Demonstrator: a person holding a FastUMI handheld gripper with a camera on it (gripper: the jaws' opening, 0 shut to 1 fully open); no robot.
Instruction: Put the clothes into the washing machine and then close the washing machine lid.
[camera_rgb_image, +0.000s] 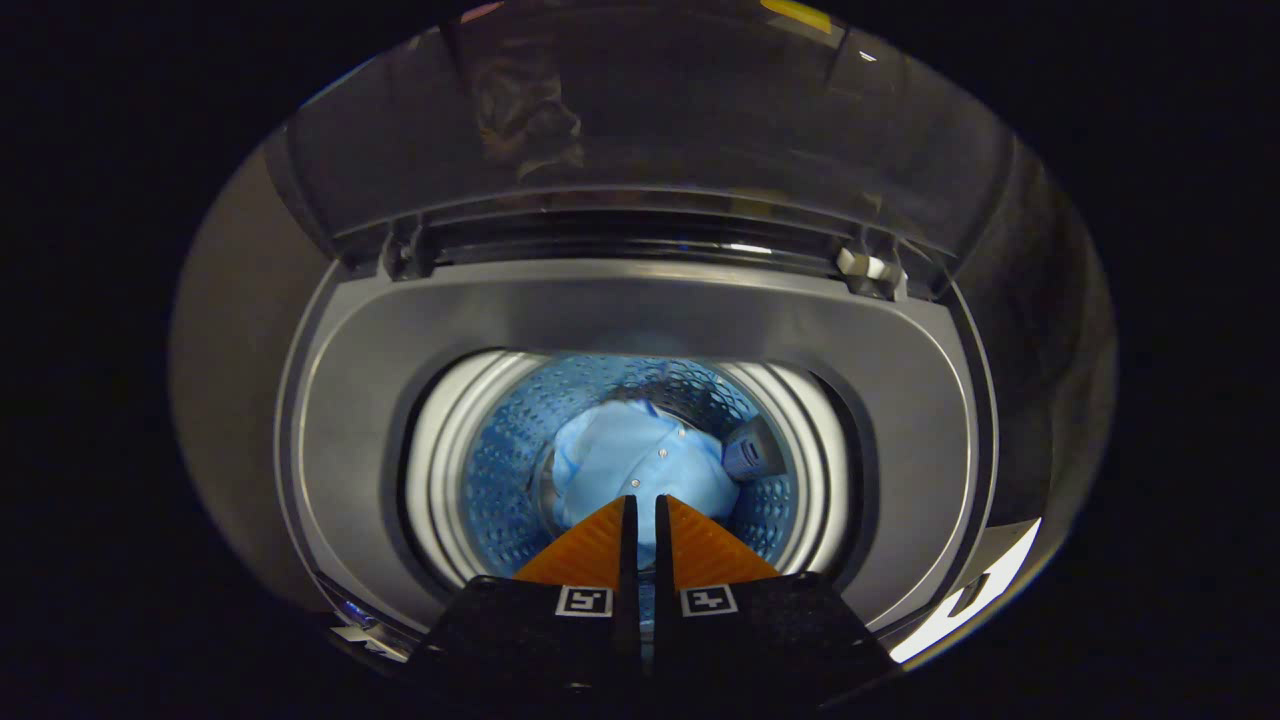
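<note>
A top-loading washing machine (640, 310) lies below me with its round drum (500, 470) open. A light blue buttoned shirt (630, 455) lies crumpled at the bottom of the drum, beyond my fingertips. The see-through lid (640, 120) stands raised behind the opening, held by hinges (865, 265). My gripper (641, 505) hovers over the front of the drum mouth, its fingers nearly together with a thin gap and nothing between them.
The grey top deck (330, 420) rings the drum mouth. A small grey part (750, 450) sits on the drum wall beside the shirt. The machine's front right corner (985, 585) catches bright light.
</note>
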